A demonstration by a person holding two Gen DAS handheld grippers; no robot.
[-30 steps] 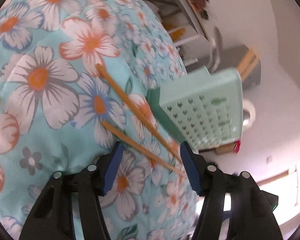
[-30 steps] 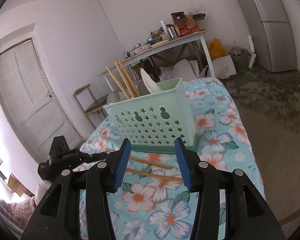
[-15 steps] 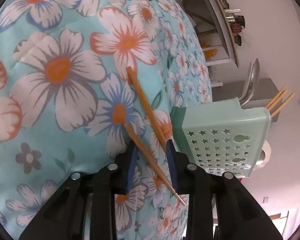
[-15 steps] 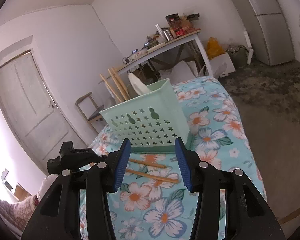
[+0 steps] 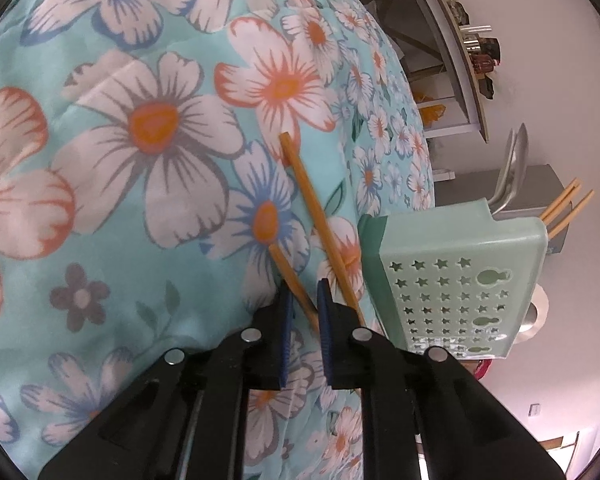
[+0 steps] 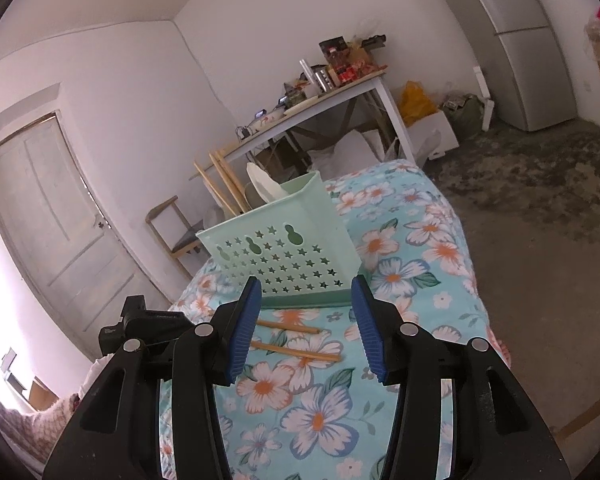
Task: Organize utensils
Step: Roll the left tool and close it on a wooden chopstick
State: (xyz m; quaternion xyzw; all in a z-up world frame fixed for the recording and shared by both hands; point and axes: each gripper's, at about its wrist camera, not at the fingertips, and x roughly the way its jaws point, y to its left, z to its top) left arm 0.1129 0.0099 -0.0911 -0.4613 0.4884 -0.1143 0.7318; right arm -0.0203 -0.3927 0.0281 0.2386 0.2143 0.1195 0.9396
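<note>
**Left jaws narrowed around a chopstick**

Since a second ago, drawn in from a wide stance: left gripper [image 5: 303,294], jaws closing on the nearer chopstick [image 5: 290,276], lying between the blue pads [image 5: 286,312]; contact not clear. Thin, tan, straight, flat on the floral cloth [image 5: 140,160]. Just beside it, a second chopstick [image 5: 316,216]; both near the mint star-holed holder [image 5: 452,276]. Right gripper [image 6: 305,330] half open, empty, above the cloth. Holder's contents mostly hidden; stick ends cut off behind the jaws.
</note>
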